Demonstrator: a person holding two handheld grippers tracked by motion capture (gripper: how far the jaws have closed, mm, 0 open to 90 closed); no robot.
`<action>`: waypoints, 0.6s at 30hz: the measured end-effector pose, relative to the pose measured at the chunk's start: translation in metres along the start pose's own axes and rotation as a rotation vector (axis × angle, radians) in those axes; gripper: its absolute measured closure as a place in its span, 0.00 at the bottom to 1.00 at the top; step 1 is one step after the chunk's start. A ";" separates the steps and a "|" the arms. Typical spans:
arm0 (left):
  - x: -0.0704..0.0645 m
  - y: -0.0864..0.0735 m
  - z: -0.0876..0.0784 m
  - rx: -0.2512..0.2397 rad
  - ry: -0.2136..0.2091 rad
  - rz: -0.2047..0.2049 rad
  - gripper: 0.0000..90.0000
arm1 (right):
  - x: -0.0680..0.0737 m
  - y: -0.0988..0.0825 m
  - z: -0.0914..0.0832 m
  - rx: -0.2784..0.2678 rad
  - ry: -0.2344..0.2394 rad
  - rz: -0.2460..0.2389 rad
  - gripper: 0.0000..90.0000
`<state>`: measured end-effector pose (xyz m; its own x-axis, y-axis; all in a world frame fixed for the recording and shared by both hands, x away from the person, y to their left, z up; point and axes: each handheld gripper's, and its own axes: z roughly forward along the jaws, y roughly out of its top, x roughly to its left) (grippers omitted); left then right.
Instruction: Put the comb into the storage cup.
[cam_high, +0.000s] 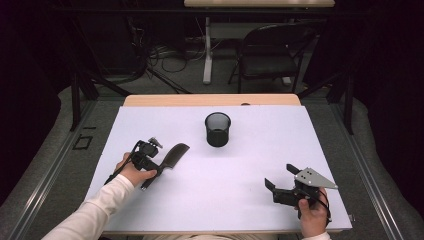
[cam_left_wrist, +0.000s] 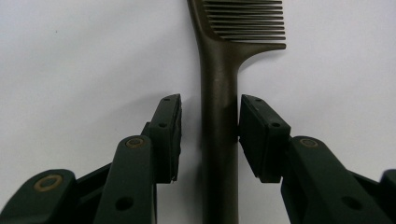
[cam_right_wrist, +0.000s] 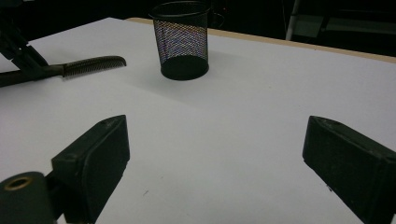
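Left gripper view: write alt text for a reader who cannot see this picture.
A dark comb lies on a white table, its handle between the two black jaws of the left gripper. One pad touches the handle; the other pad stands slightly off. The teeth point right at the top.

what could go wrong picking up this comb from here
The left hand-held gripper straddles the comb handle off-centre: one pad looks to touch it while the other stands off, so closing may push the comb sideways.
The comb lies flat on the table, so the pads could scrape the surface or grip too shallowly.
Held far from the teeth, it may droop on the way to the cup.
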<state>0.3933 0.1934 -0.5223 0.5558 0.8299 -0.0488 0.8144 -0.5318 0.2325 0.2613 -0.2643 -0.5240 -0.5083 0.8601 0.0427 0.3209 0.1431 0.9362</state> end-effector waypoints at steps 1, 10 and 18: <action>0.000 0.000 0.000 0.000 0.000 0.000 0.67 | 0.000 0.000 0.000 0.000 0.001 0.001 0.08; -0.002 0.002 0.003 0.010 0.013 0.011 0.69 | 0.000 0.000 0.000 0.000 0.002 0.001 0.08; -0.003 0.002 0.005 0.015 0.019 0.011 0.70 | 0.000 0.000 0.000 0.001 0.004 0.000 0.08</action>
<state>0.3943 0.1884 -0.5264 0.5621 0.8266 -0.0280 0.8104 -0.5437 0.2182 0.2616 -0.2640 -0.5243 -0.5116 0.8581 0.0446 0.3221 0.1434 0.9358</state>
